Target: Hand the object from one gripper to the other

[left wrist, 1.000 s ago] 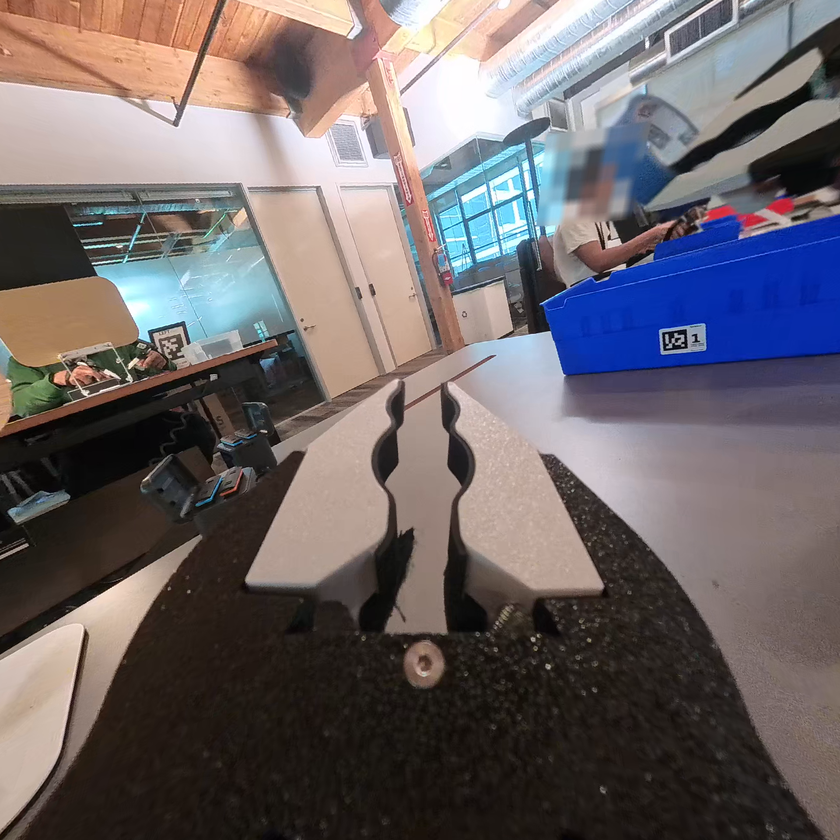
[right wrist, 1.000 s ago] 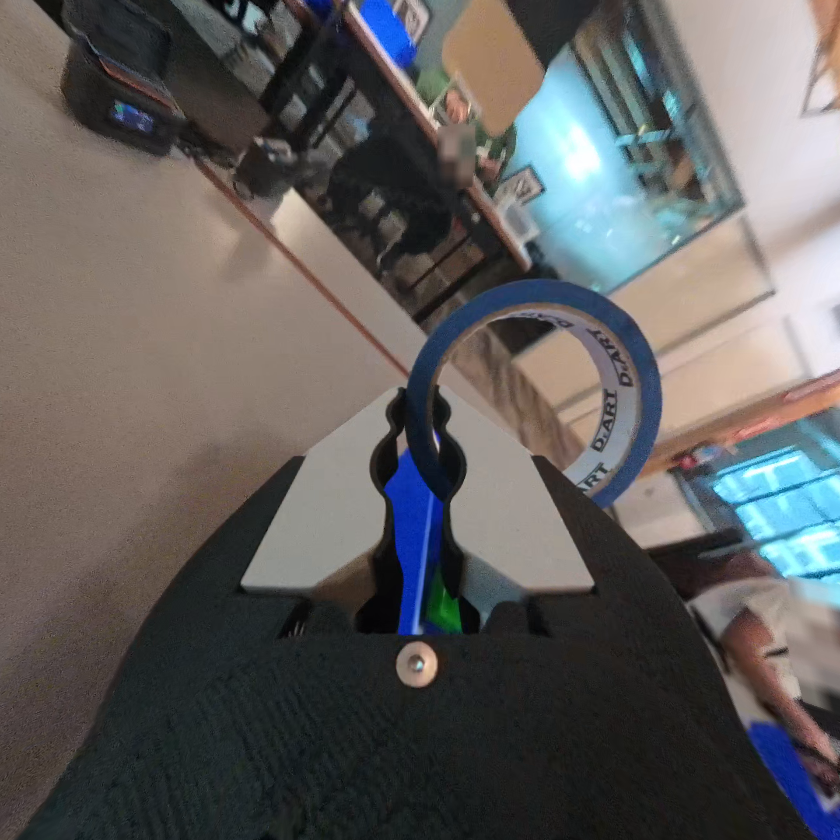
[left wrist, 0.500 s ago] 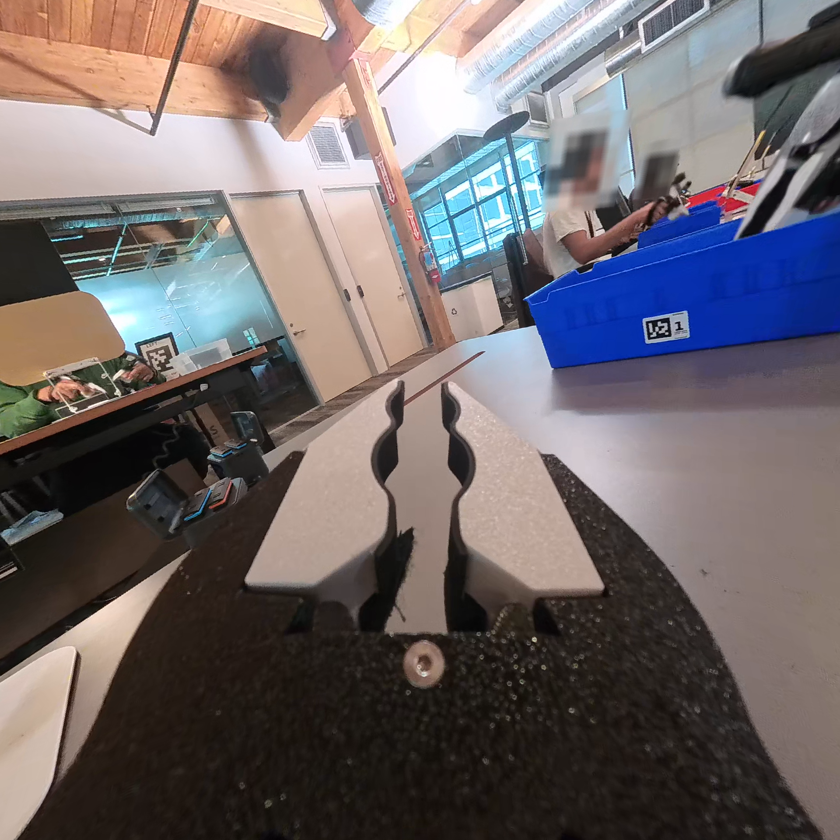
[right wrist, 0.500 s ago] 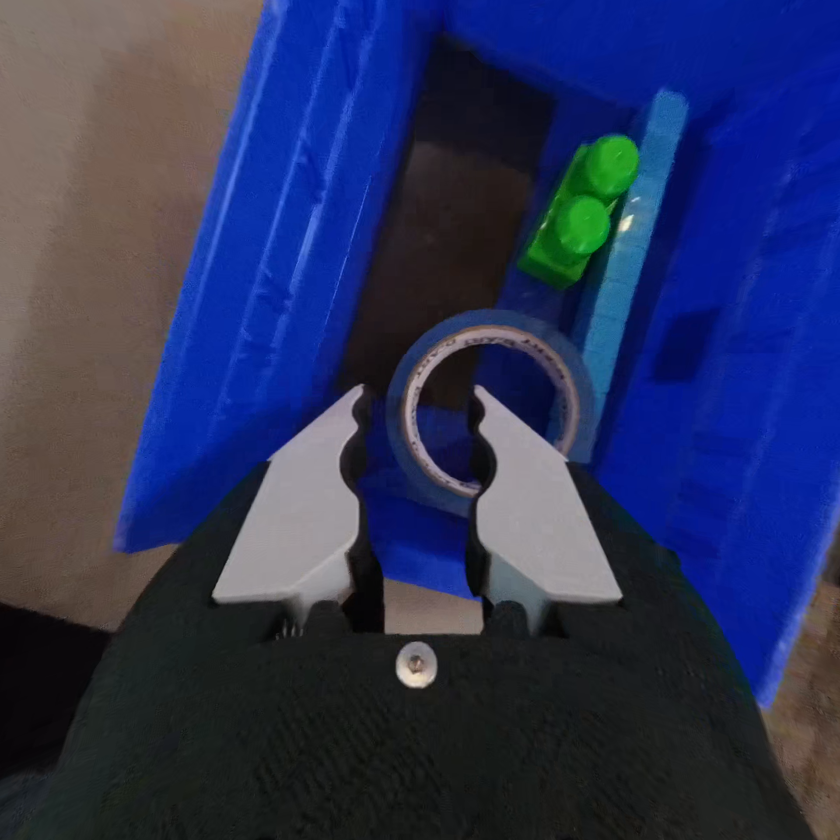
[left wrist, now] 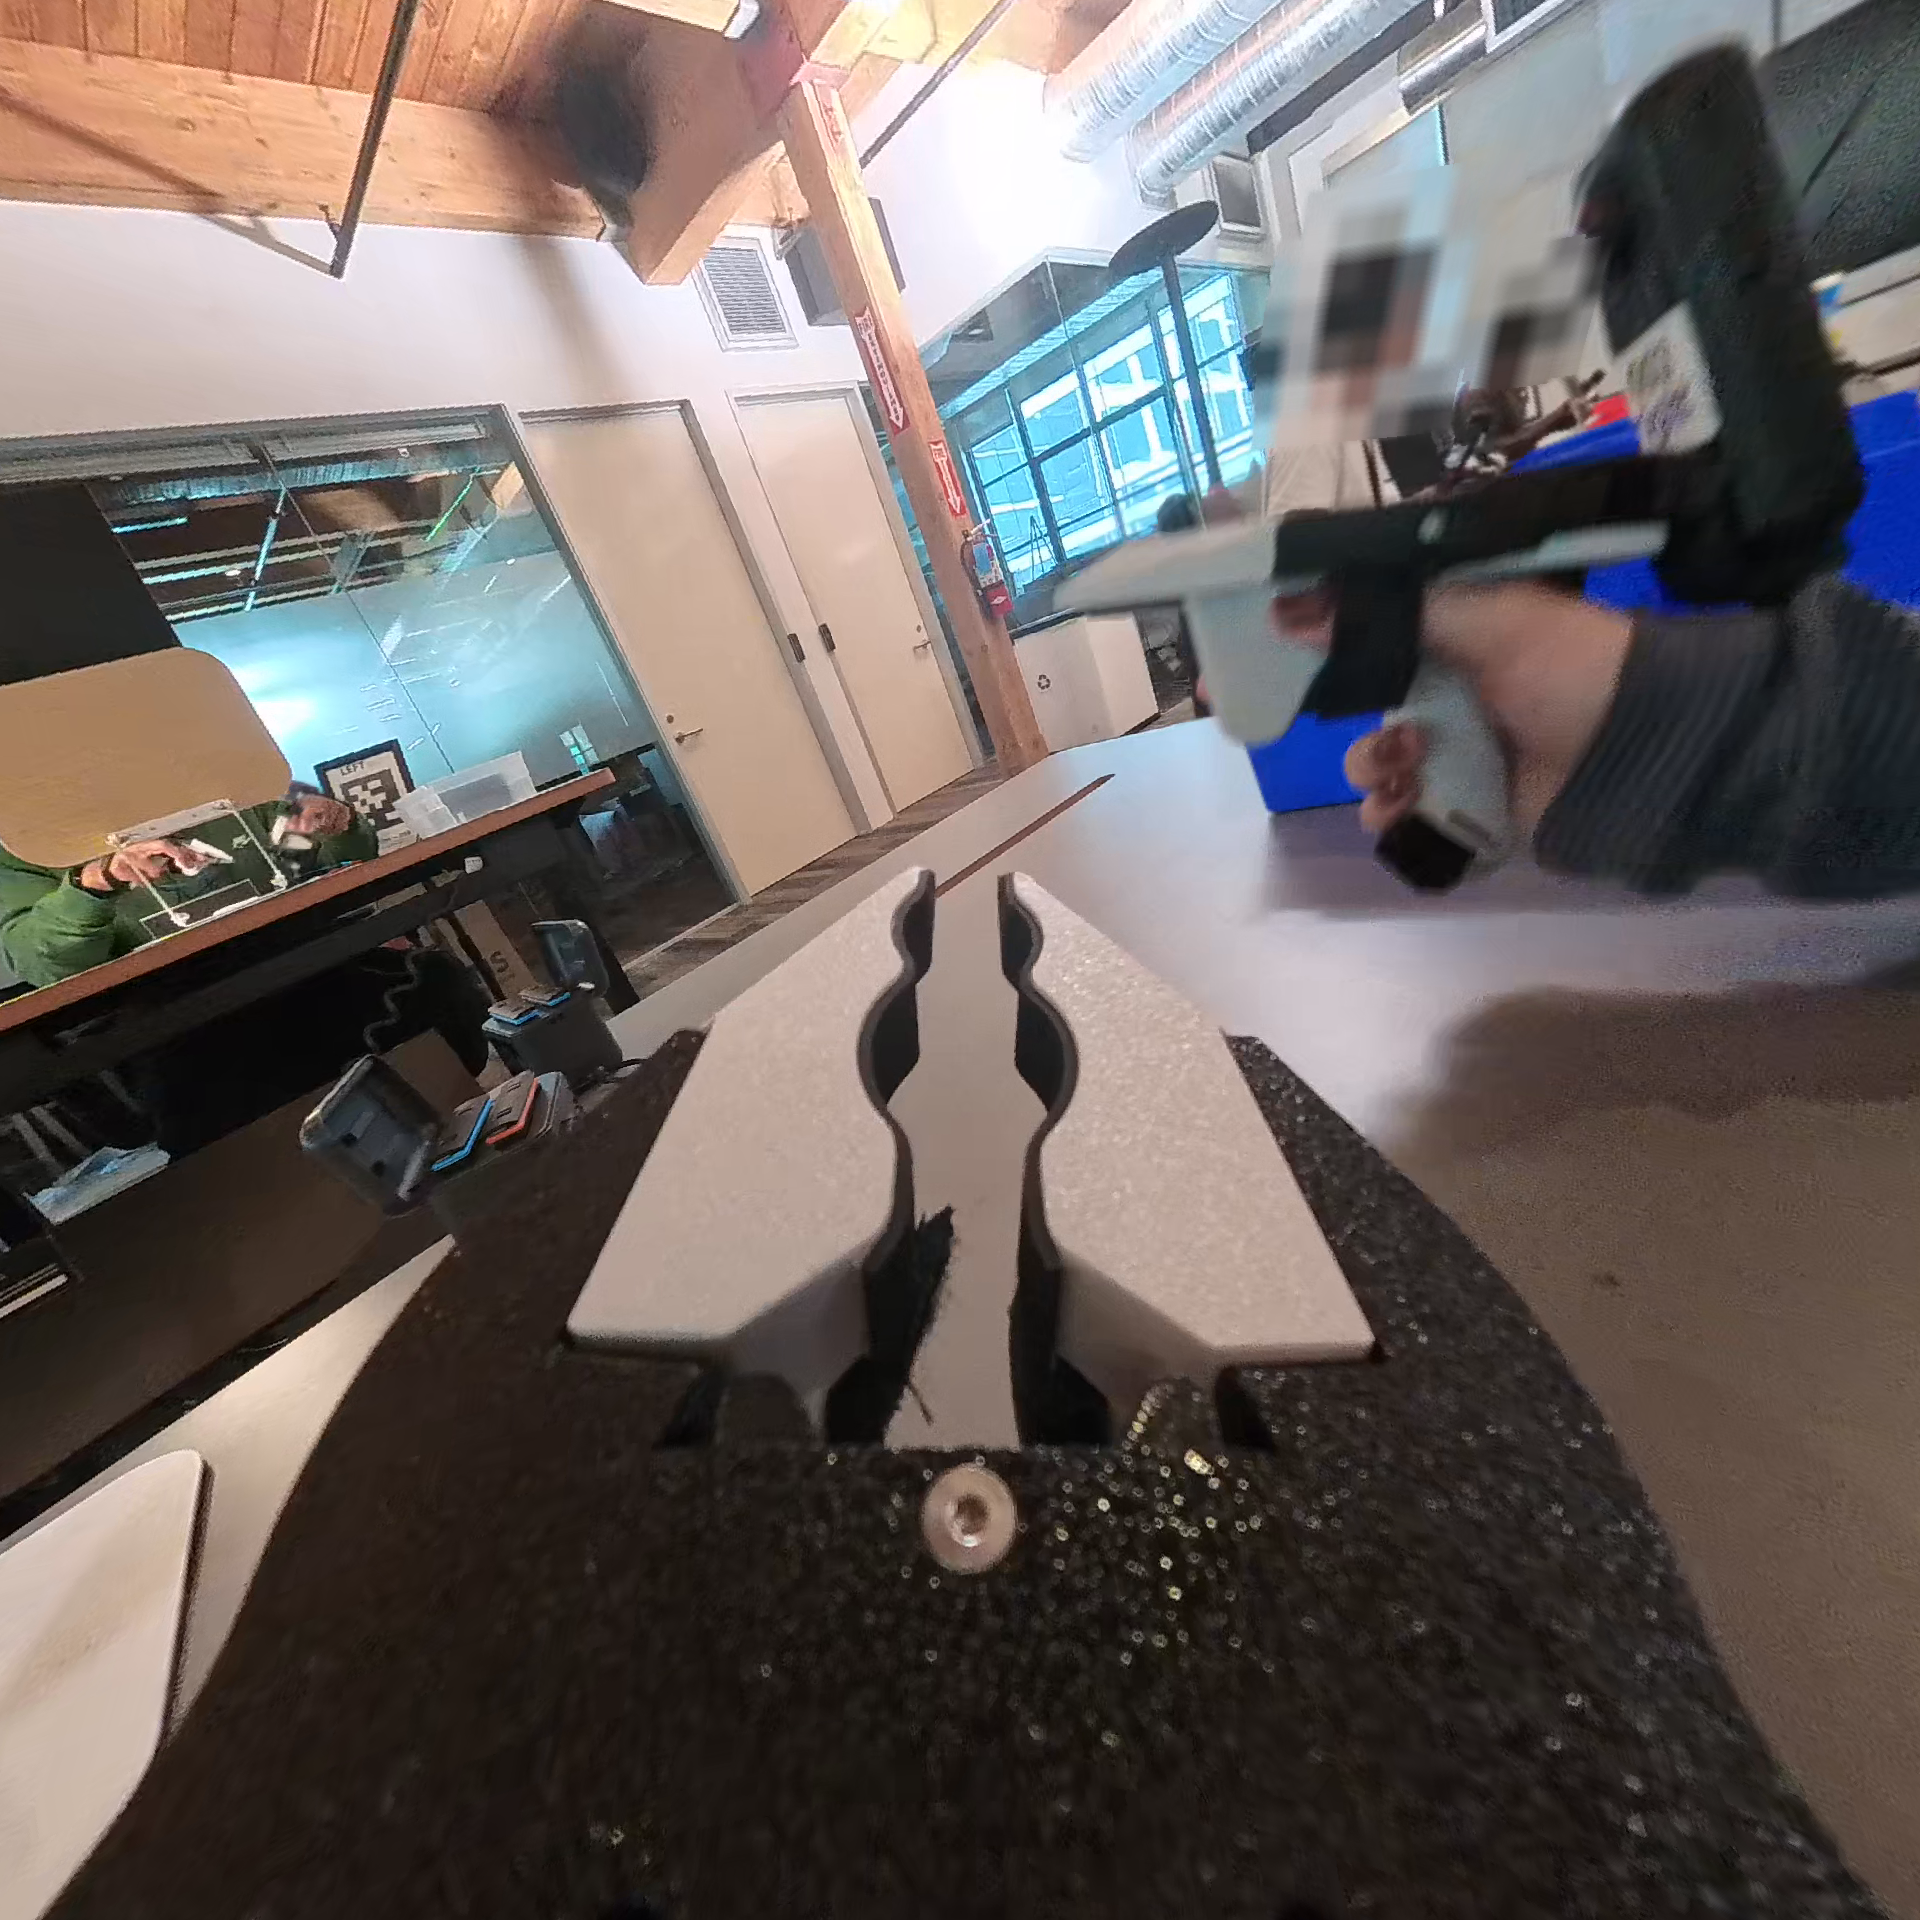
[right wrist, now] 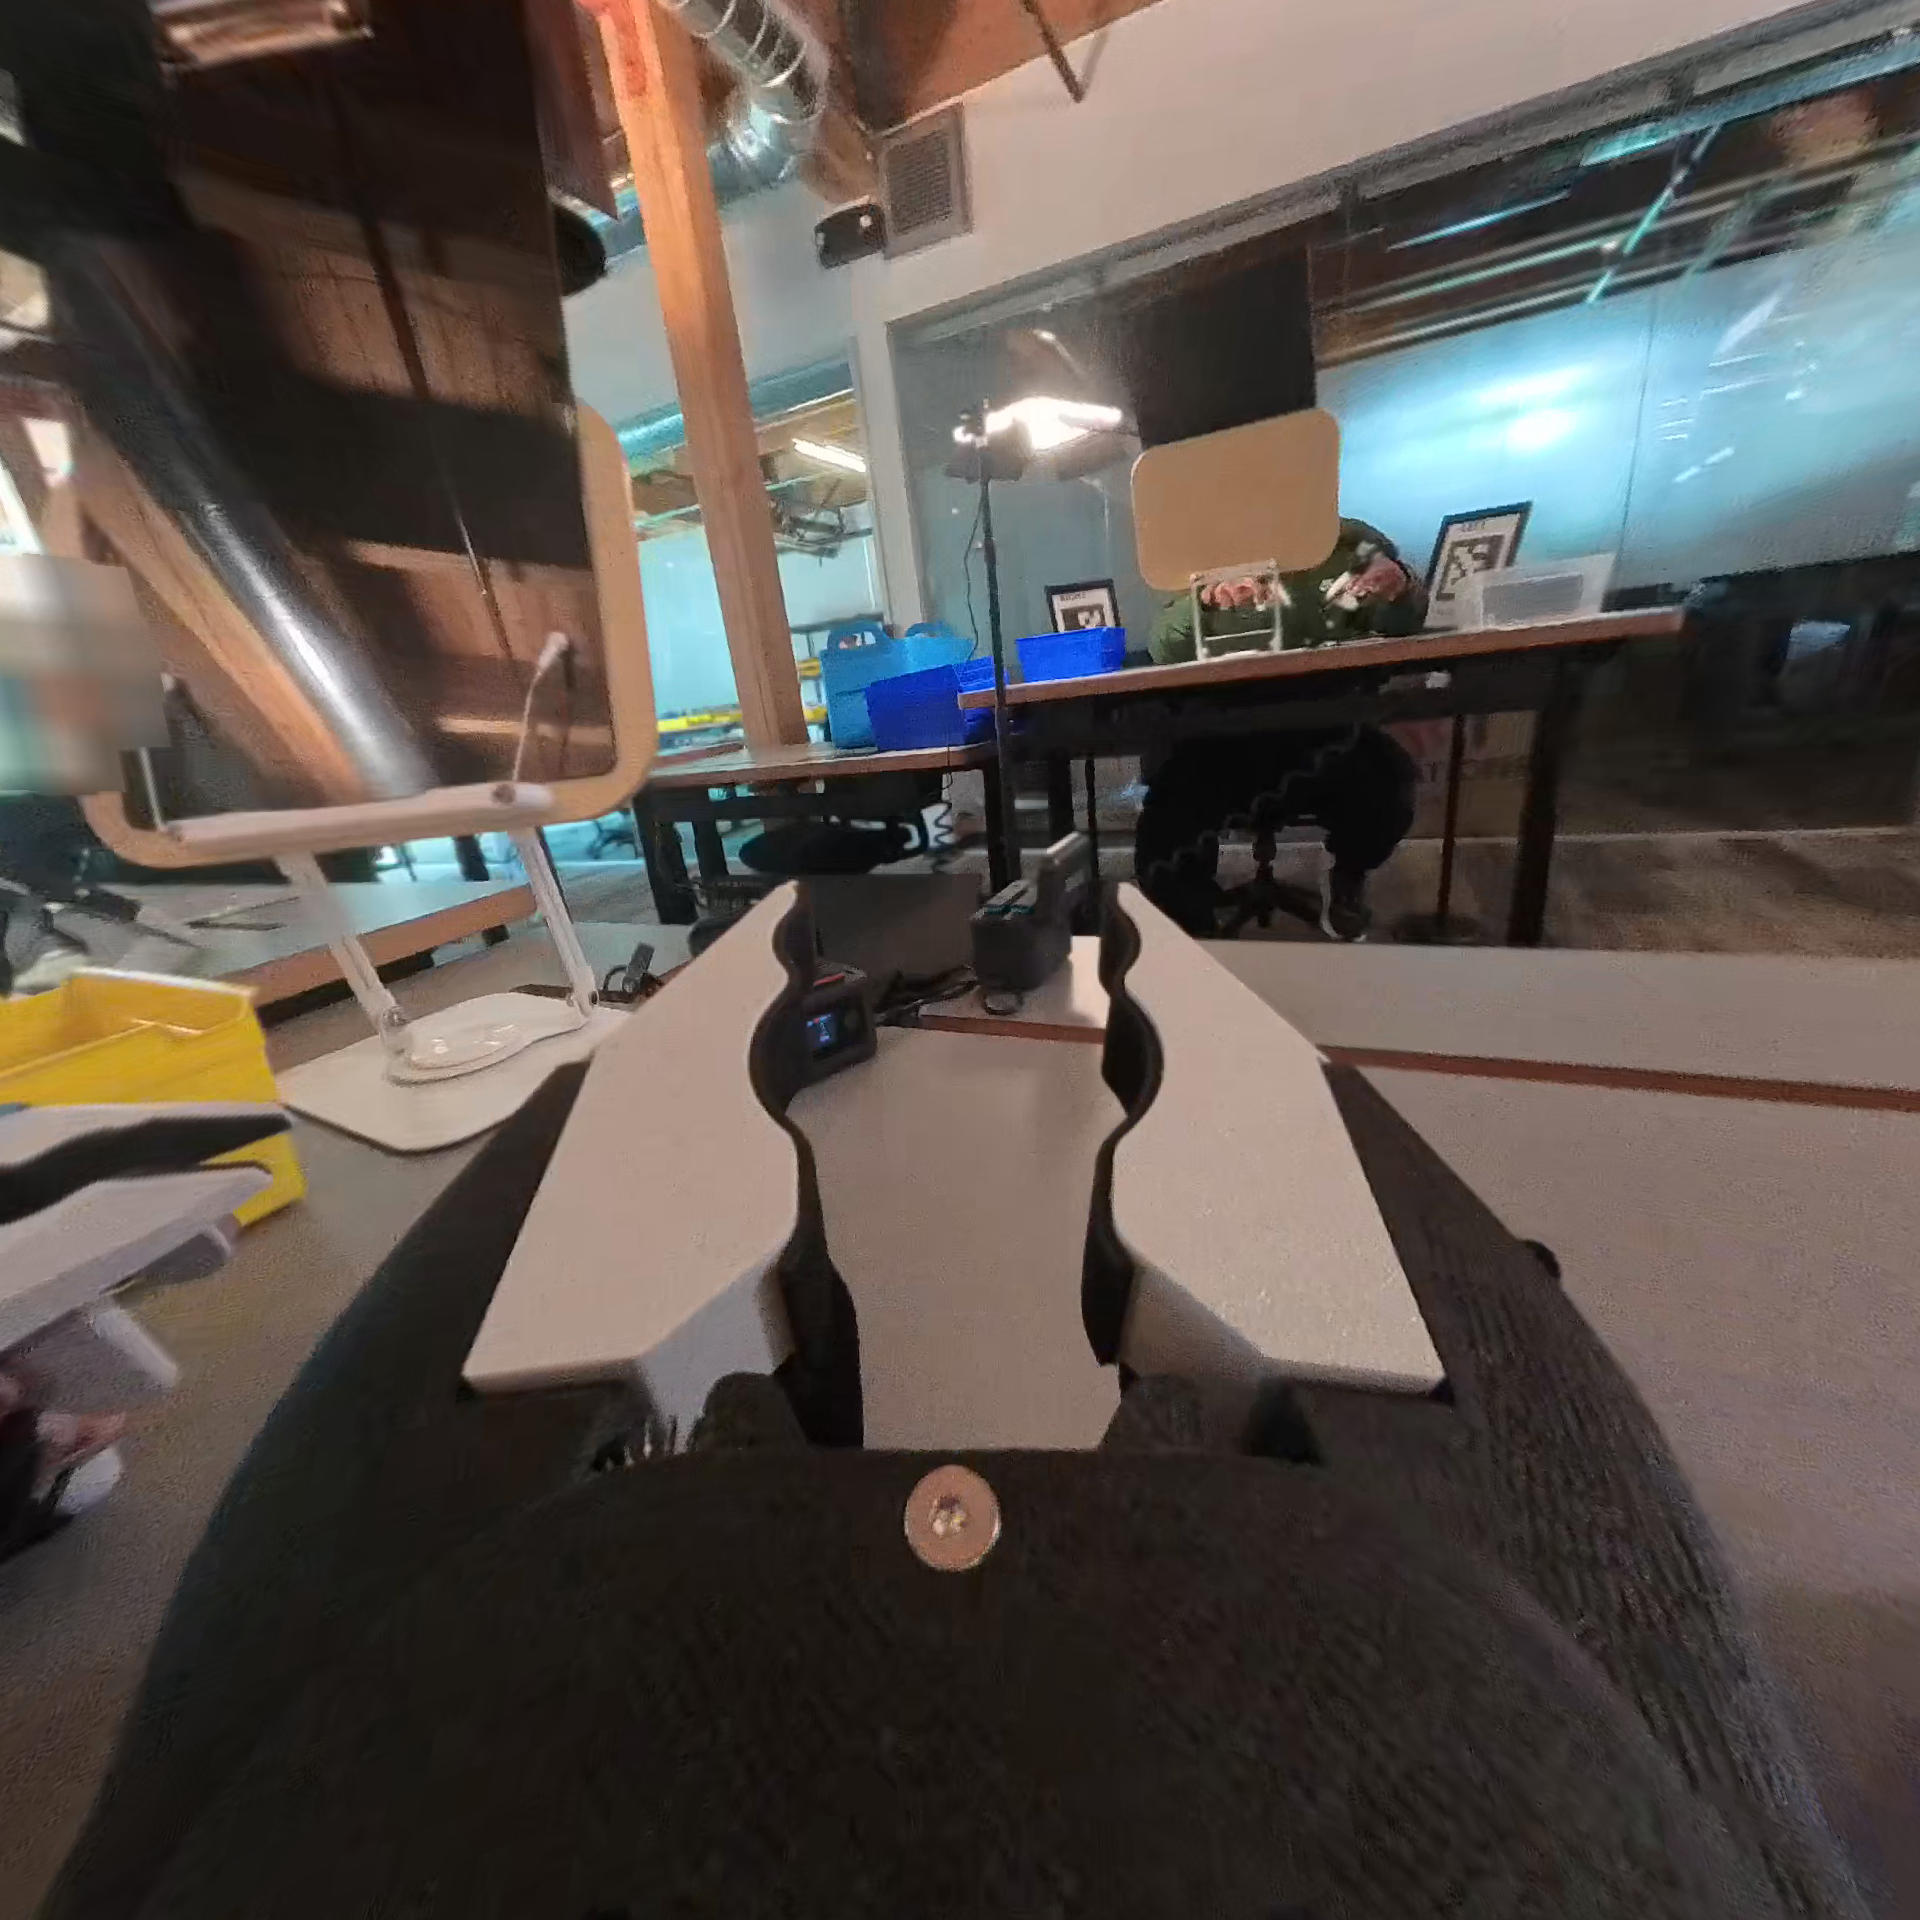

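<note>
An open office with a wood-plank ceiling (left wrist: 260,94), heavy timber beams and a wooden post (left wrist: 904,447). Silver ducts (left wrist: 1195,73) run overhead. White walls hold two pale doors (left wrist: 727,623) beside a glass-walled room (left wrist: 364,644) — bright windows (left wrist: 1101,436) lie further right. A grey tabletop (left wrist: 1558,1143) fills the foreground; behind it stands a long wooden desk (right wrist: 1351,665) where a person in green (right wrist: 1351,603) sits.

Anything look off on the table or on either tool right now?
Only one thing: a frayed black strip hangs loose between the left tool's fingers, near their base. Both tools are empty, the right tool open. No spill or damage shows on the table.
</note>
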`<action>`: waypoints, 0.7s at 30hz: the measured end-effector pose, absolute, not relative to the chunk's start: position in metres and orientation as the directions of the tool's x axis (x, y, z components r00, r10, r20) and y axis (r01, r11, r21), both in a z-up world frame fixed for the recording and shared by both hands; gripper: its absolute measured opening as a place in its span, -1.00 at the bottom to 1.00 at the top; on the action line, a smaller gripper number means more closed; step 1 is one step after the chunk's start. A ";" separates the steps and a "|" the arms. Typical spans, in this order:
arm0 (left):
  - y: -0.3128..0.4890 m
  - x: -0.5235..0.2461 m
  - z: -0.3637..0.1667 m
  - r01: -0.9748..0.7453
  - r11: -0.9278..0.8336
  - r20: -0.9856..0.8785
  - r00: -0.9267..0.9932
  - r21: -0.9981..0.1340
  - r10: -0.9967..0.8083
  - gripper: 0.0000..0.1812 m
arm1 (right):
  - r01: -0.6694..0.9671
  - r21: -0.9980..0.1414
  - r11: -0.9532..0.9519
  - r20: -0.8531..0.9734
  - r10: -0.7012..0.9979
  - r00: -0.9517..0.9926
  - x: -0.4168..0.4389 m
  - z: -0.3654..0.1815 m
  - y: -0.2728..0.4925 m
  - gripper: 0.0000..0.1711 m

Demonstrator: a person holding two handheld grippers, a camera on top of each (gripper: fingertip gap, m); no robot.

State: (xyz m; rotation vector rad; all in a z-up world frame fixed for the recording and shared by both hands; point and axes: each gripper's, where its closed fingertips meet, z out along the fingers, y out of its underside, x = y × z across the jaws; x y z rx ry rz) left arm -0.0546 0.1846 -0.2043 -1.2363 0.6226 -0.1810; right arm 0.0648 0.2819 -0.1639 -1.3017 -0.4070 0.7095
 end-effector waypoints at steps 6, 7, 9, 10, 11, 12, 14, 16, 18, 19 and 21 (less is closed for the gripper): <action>0.191 -0.053 -0.219 -0.200 0.186 -0.268 0.821 -0.962 -0.505 -1.00 | -0.152 -0.943 0.297 0.138 0.763 0.632 0.020 -0.186 0.243 -0.47; 0.191 -0.054 -0.219 -0.193 0.174 -0.255 0.827 -0.966 -0.500 -1.00 | -0.153 -0.933 0.327 0.165 0.764 0.624 0.018 -0.183 0.238 -0.50; 0.189 -0.053 -0.214 -0.195 0.166 -0.252 0.835 -0.967 -0.490 -1.00 | -0.105 -0.926 0.362 0.228 0.761 0.608 0.012 -0.187 0.233 -0.52; 0.186 -0.051 -0.209 -0.204 0.166 -0.260 0.833 -0.965 -0.489 -1.00 | -0.081 -0.925 0.371 0.253 0.760 0.598 0.010 -0.190 0.232 -0.53; 0.182 -0.048 -0.202 -0.226 0.165 -0.279 0.822 -0.960 -0.497 -1.00 | -0.069 -0.924 0.376 0.265 0.759 0.594 0.009 -0.191 0.231 -0.54; 0.173 -0.044 -0.196 -0.268 0.161 -0.313 0.788 -0.950 -0.531 -1.00 | -0.065 -0.923 0.379 0.269 0.759 0.593 0.008 -0.192 0.230 -0.55; 0.151 -0.044 -0.184 -0.392 0.136 -0.391 0.702 -0.910 -0.595 -1.00 | -0.070 -0.921 0.382 0.274 0.767 0.580 0.008 -0.191 0.227 -0.57; 0.127 -0.063 -0.168 -0.497 0.089 -0.437 0.648 -0.864 -0.624 -0.93 | -0.080 -0.924 0.374 0.265 0.777 0.571 0.008 -0.191 0.227 -0.58; 0.104 -0.099 -0.153 -0.574 -0.024 -0.444 0.659 -0.819 -0.607 -0.76 | -0.089 -0.931 0.353 0.241 0.782 0.575 0.009 -0.191 0.230 -0.58; 0.093 -0.120 -0.144 -0.596 -0.069 -0.454 0.677 -0.800 -0.580 -0.69 | -0.093 -0.934 0.345 0.231 0.783 0.577 0.009 -0.190 0.231 -0.58; 0.071 -0.168 -0.130 -0.638 -0.135 -0.504 0.704 -0.758 -0.500 -0.65 | -0.099 -0.935 0.340 0.224 0.785 0.578 0.010 -0.188 0.234 -0.58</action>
